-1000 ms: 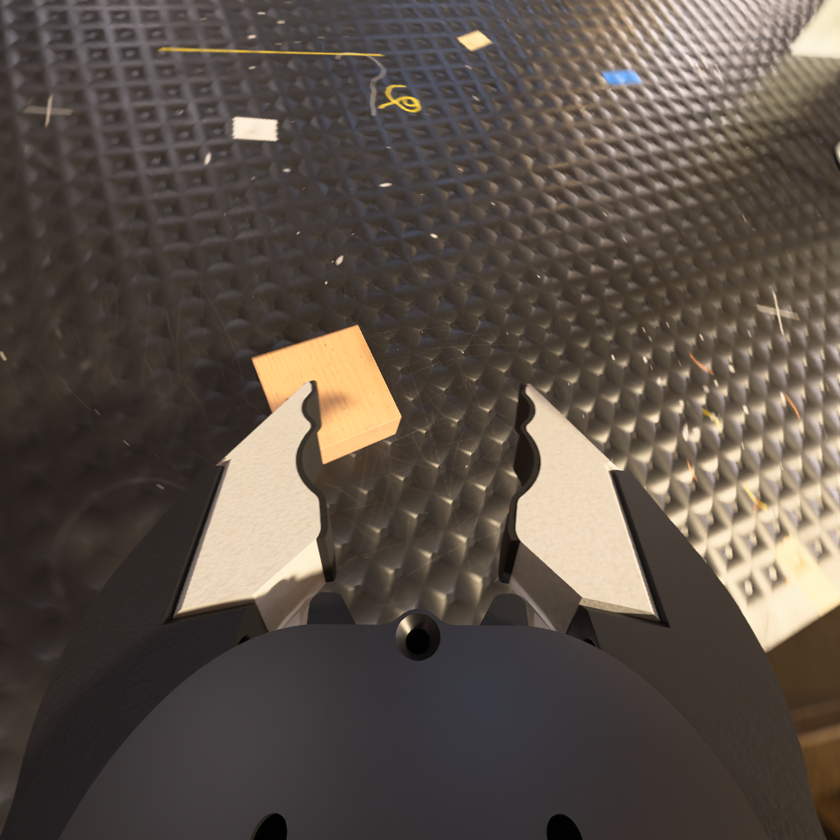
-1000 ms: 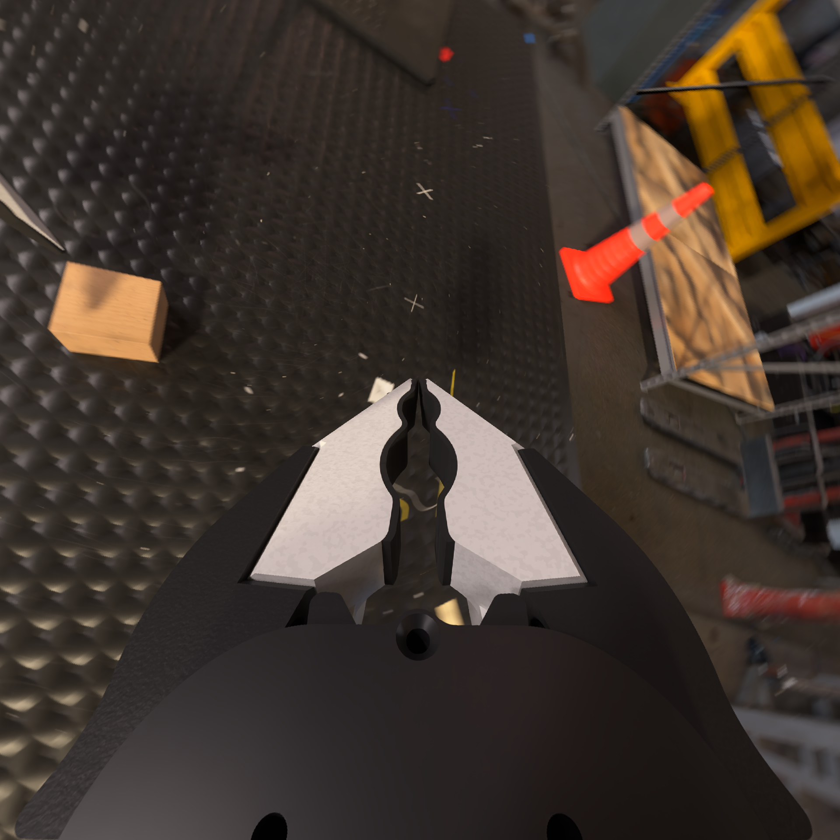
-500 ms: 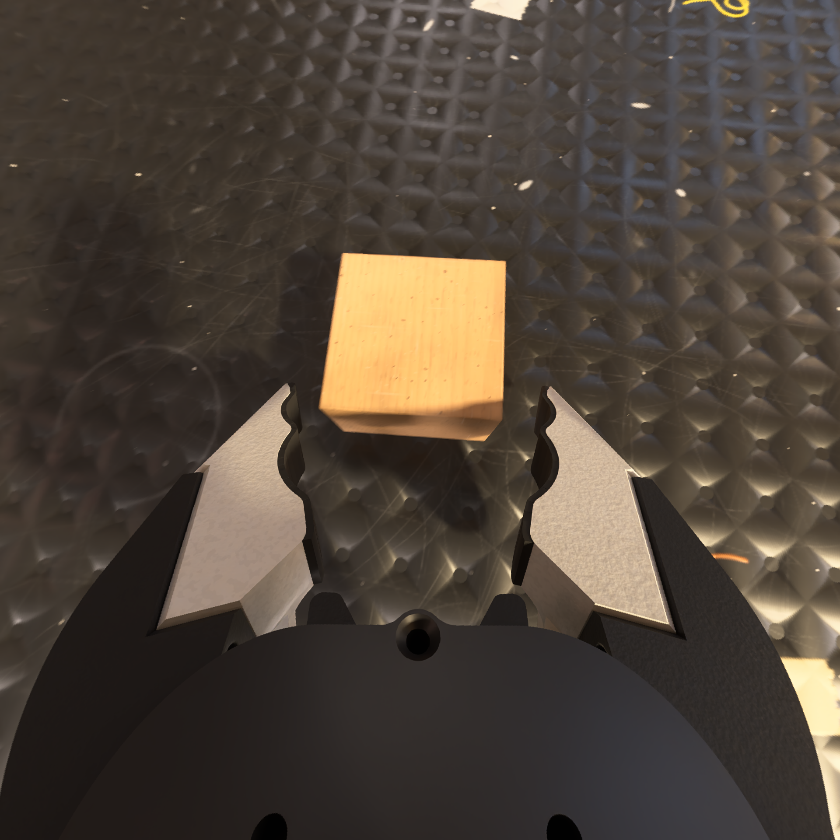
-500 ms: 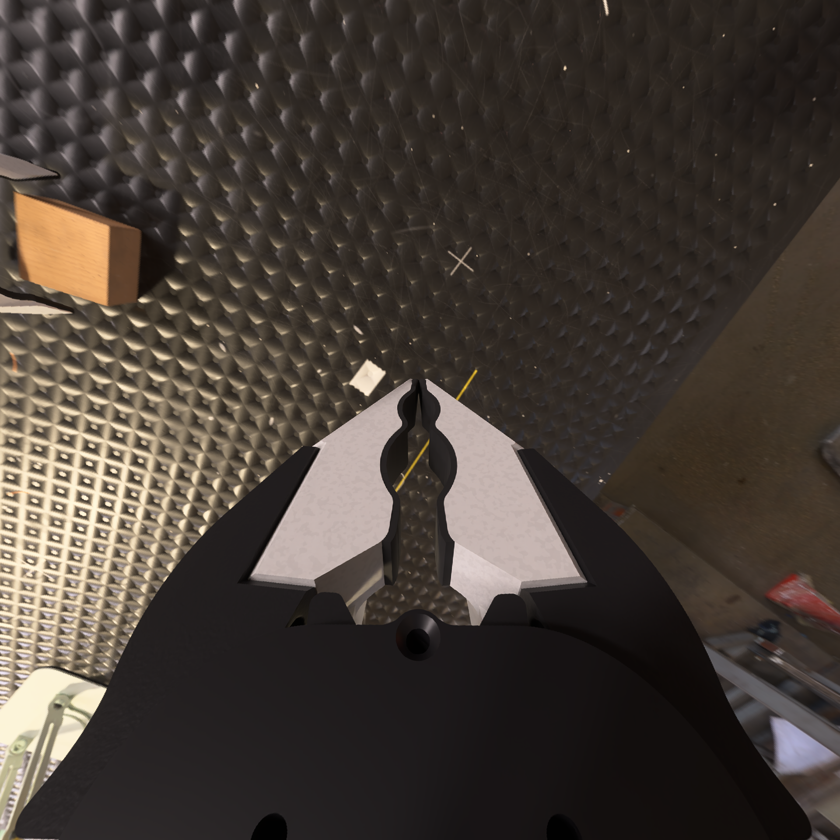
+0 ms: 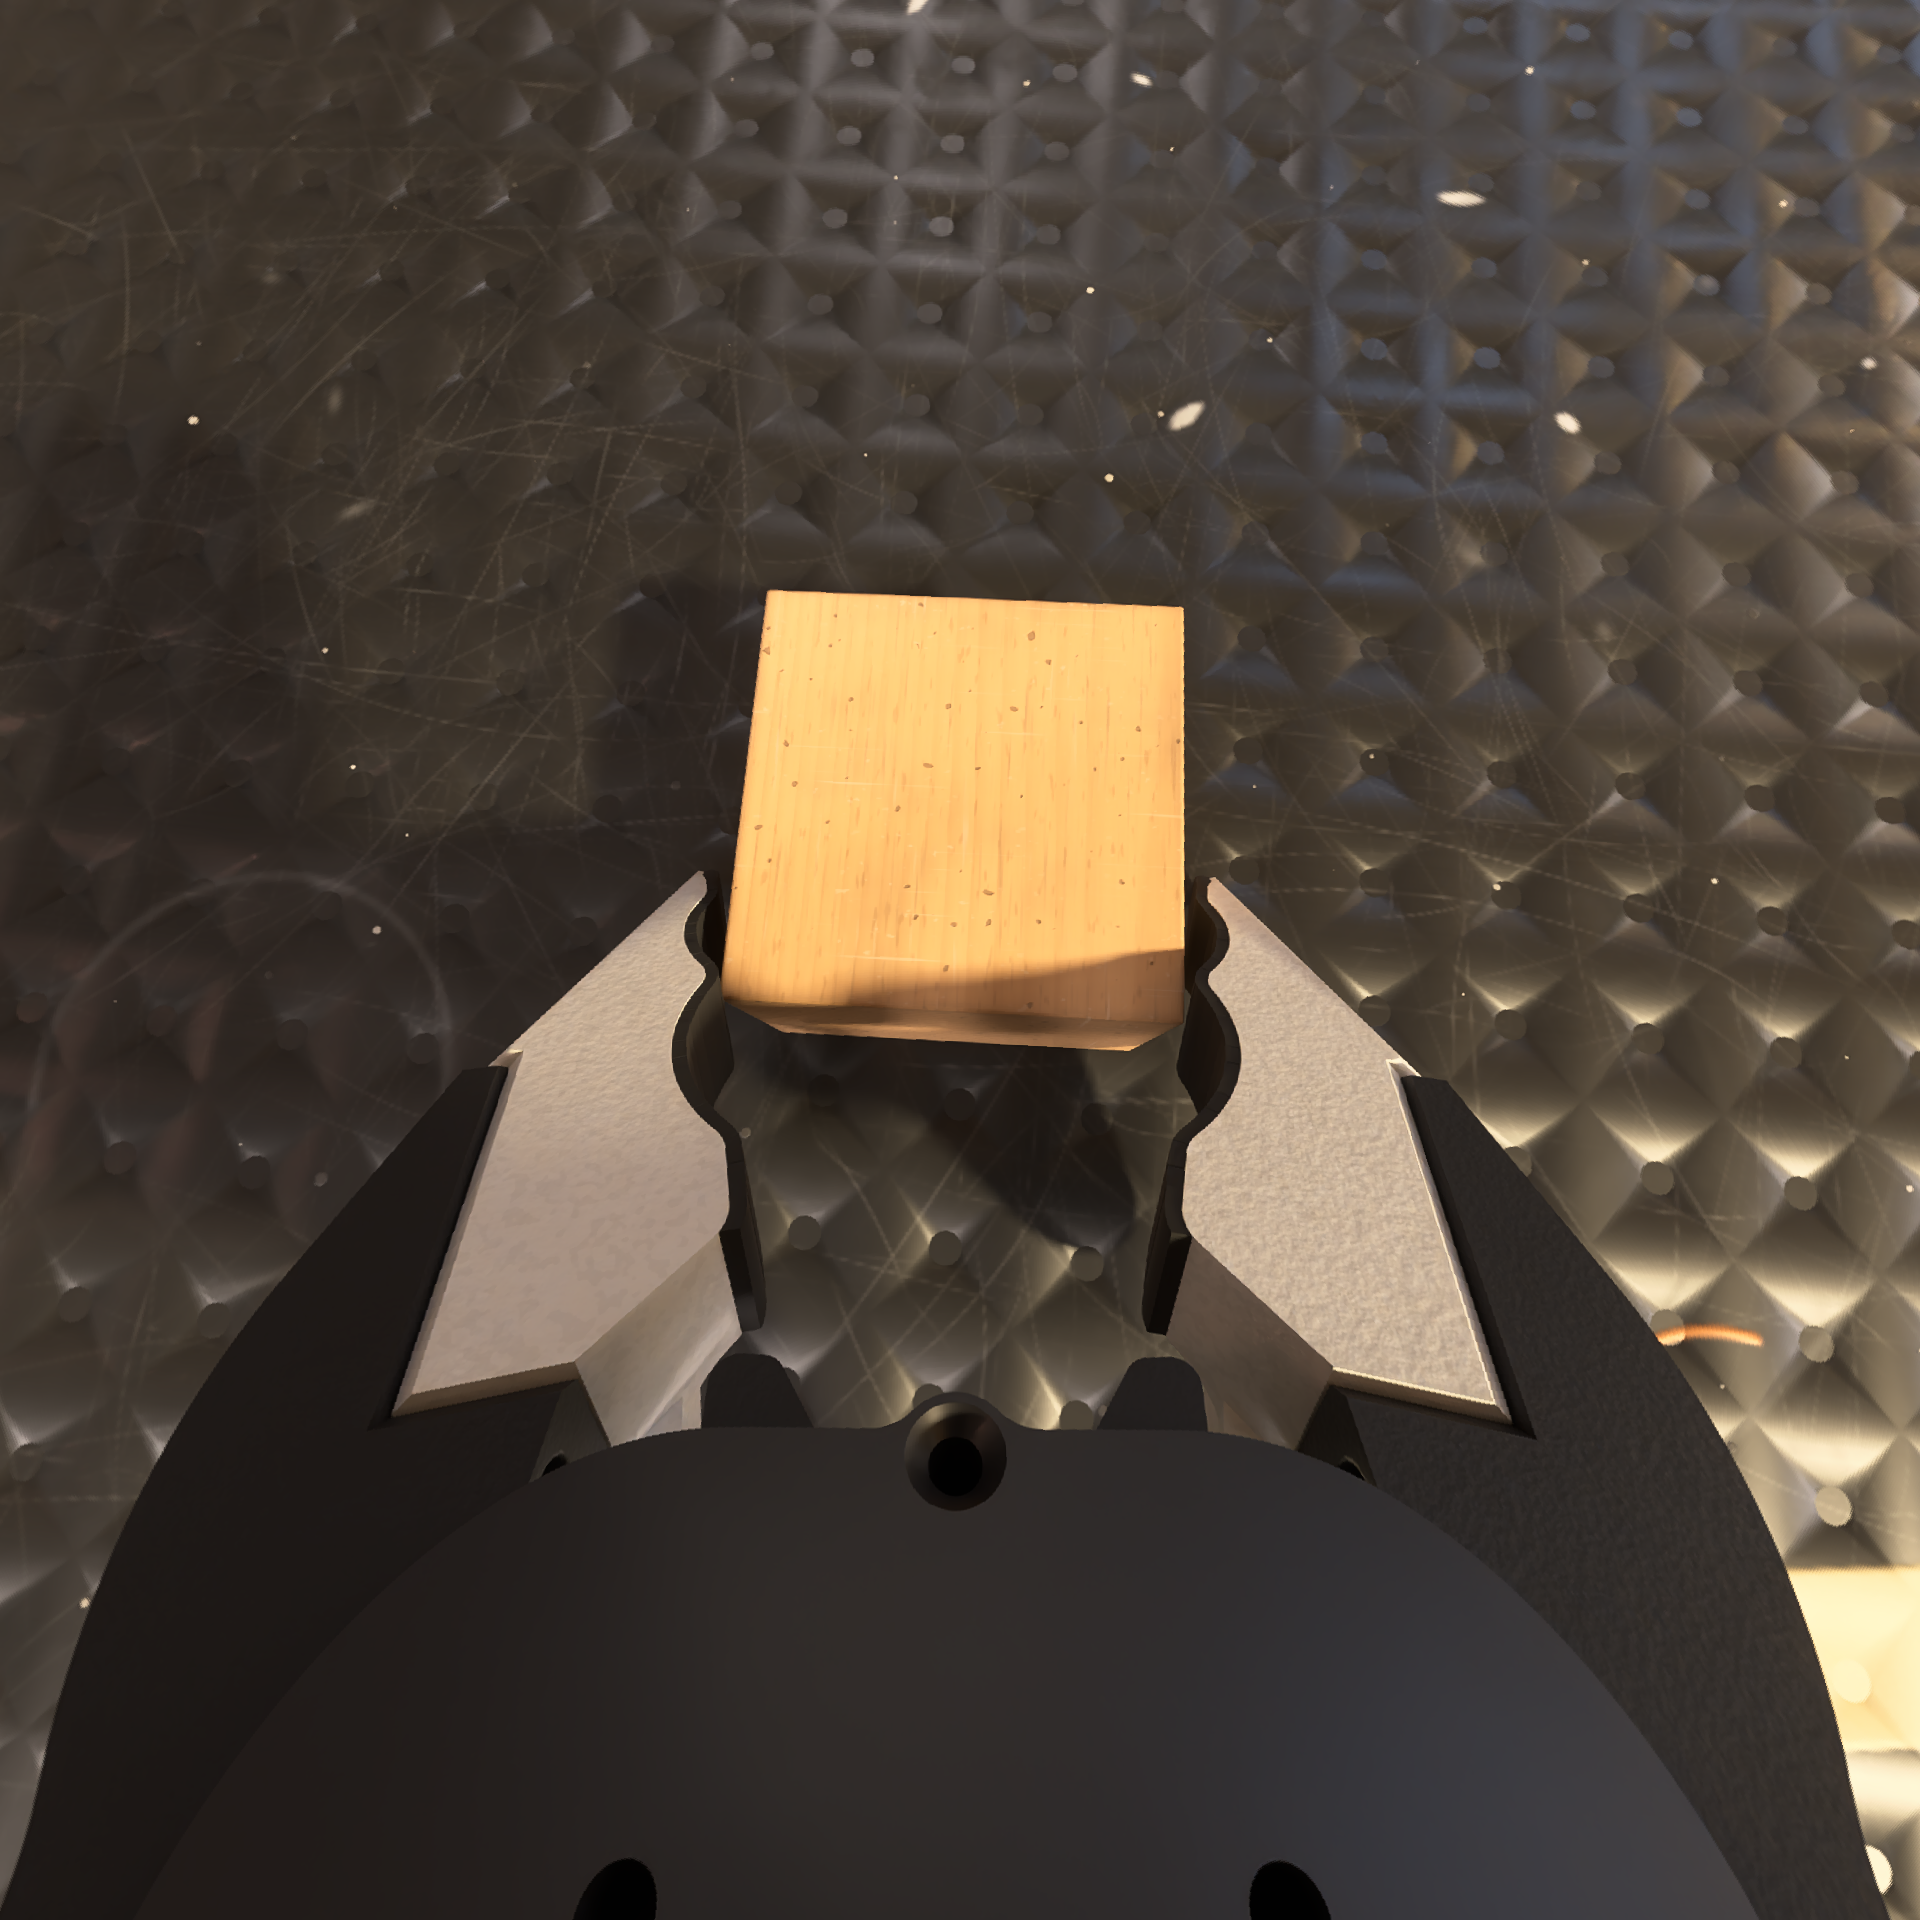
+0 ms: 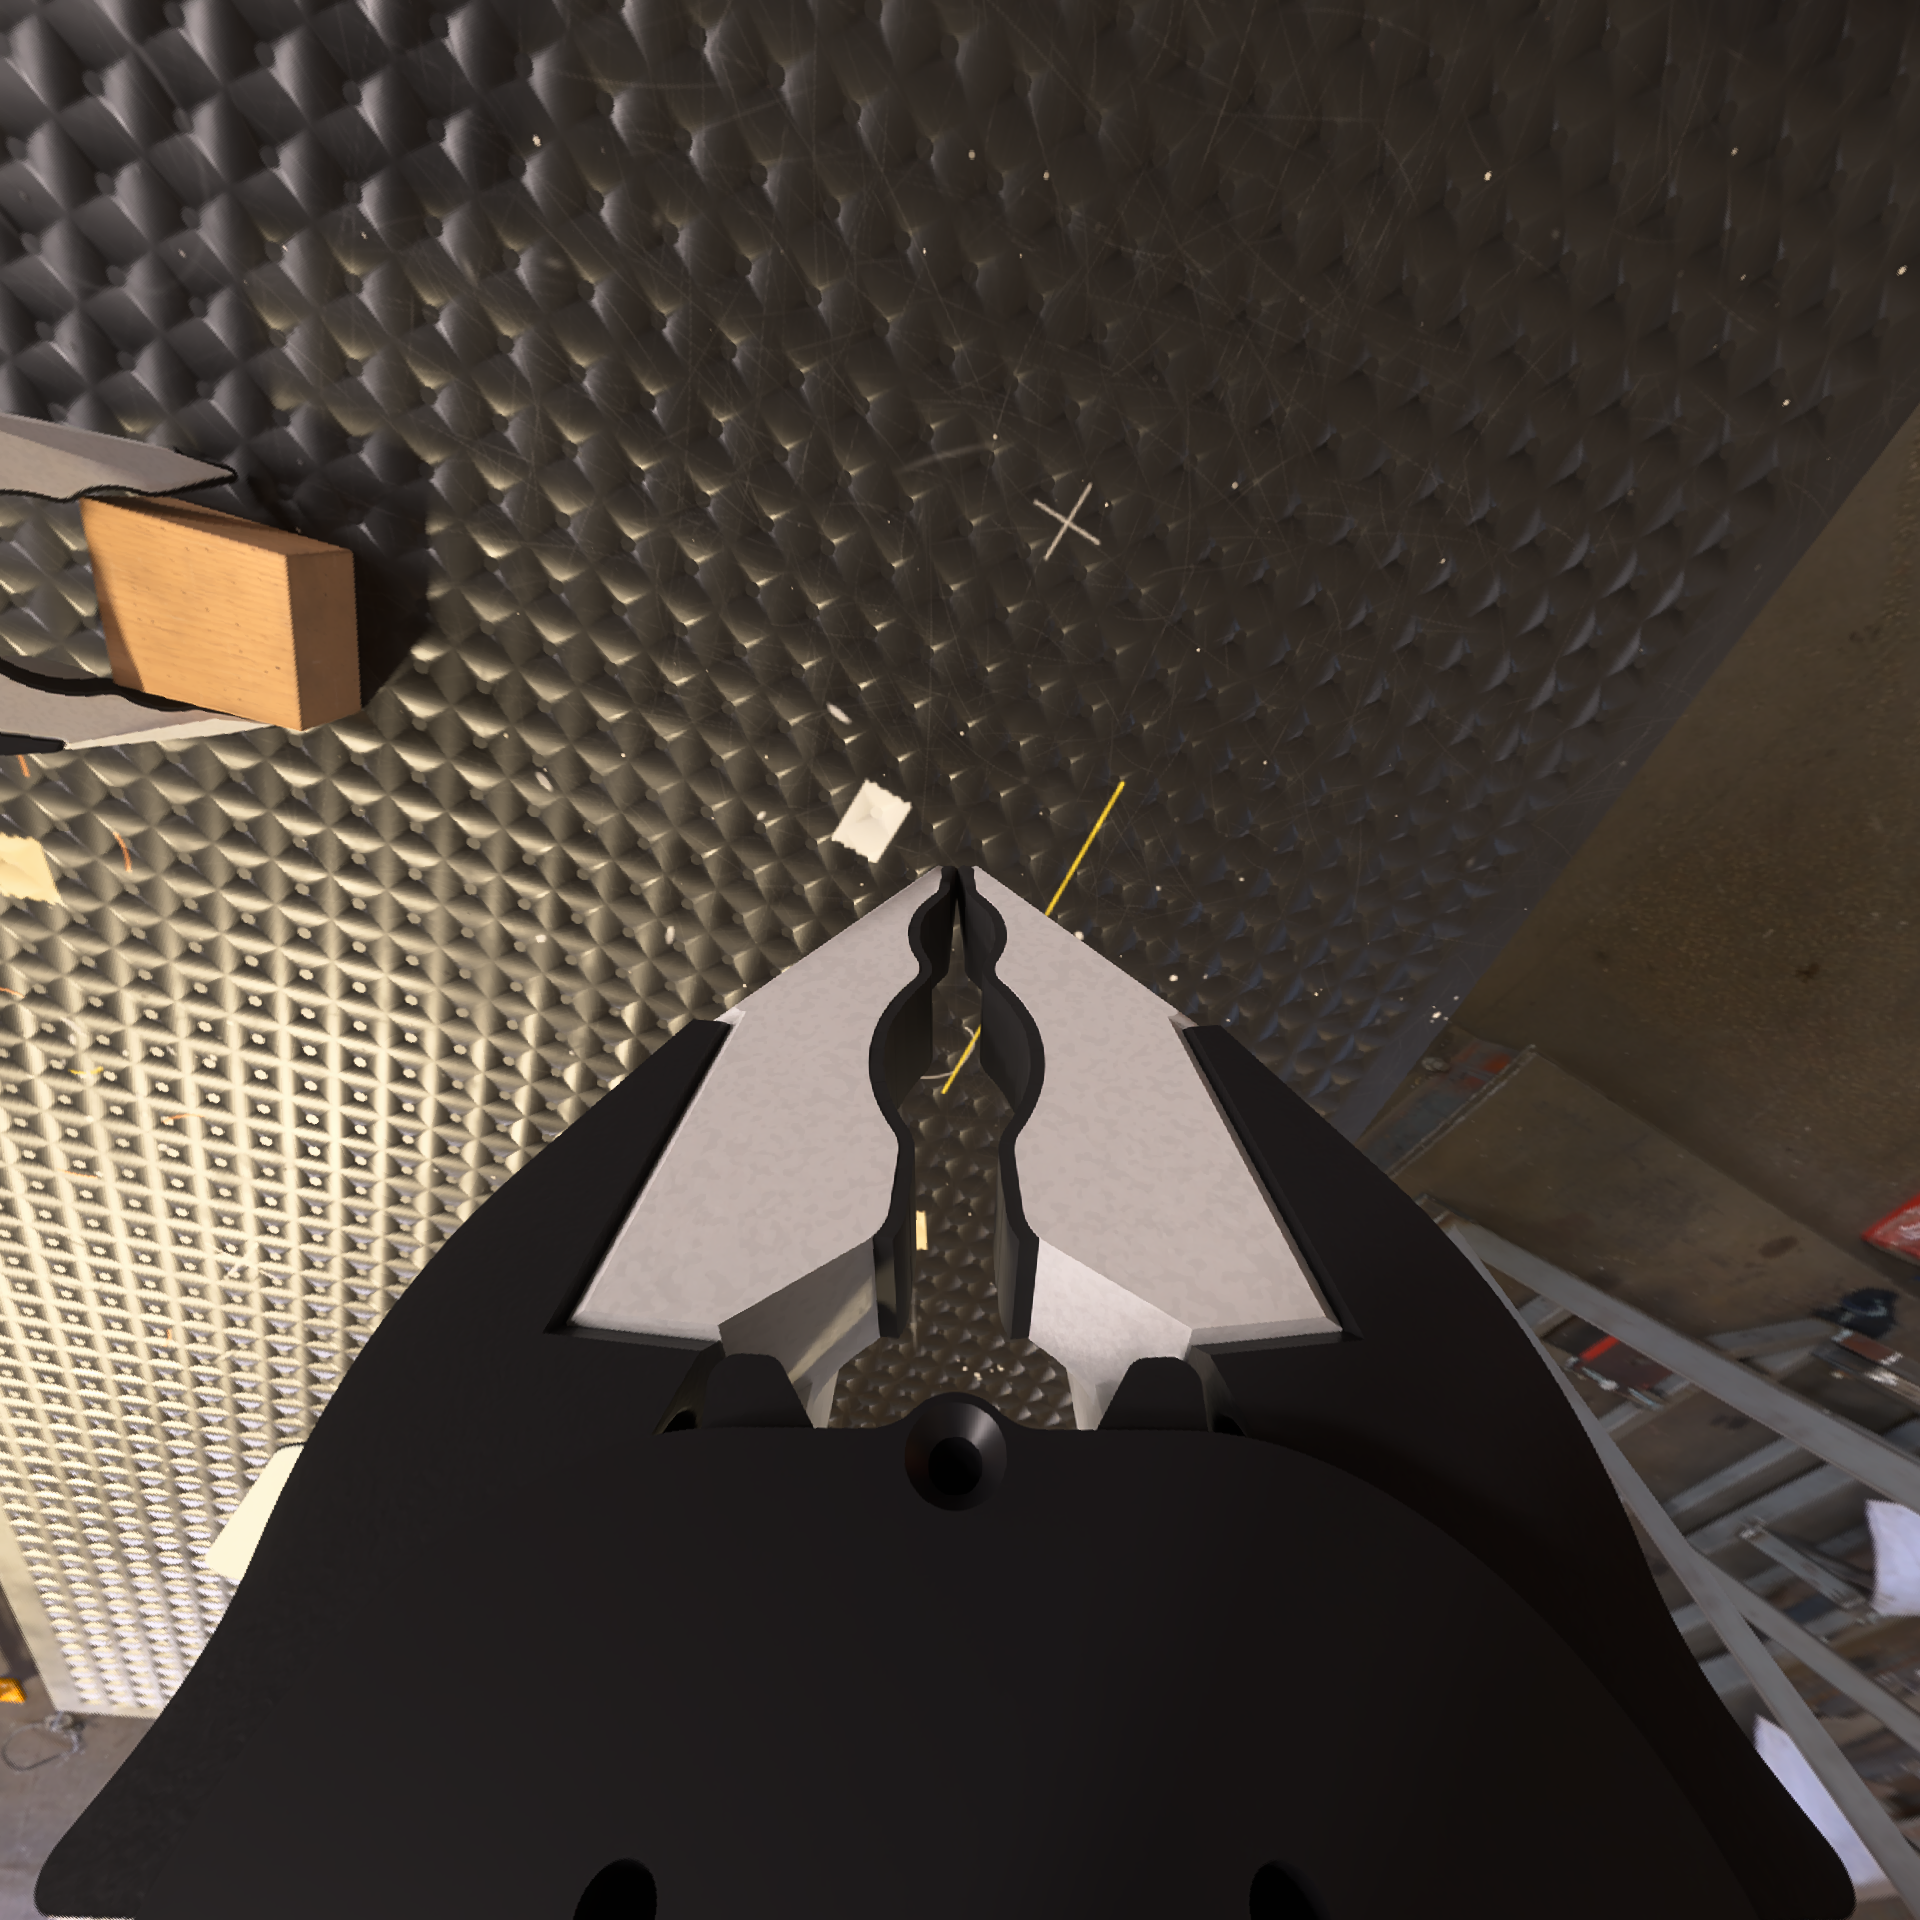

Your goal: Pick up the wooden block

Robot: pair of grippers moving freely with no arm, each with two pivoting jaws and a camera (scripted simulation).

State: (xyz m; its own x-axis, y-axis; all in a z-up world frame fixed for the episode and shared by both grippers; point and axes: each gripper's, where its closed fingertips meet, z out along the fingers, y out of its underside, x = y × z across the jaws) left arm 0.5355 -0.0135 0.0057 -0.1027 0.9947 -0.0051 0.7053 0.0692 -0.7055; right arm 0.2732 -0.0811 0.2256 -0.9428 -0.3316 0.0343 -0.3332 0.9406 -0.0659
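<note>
Wooden block (image 5: 961, 821) between the left gripper's (image 5: 956, 914) fingertips on a studded dark mat (image 5: 1455, 520)

In the left wrist view the fingers are spread to the block's width, their tips just beside its near side faces; whether they press on it cannot be told. The block rests on the mat. In the right wrist view the right gripper (image 6: 954, 883) hangs well apart from the block, tips together on nothing, above a small white scrap (image 6: 871, 821) and a thin yellow line (image 6: 1086, 847)
</note>
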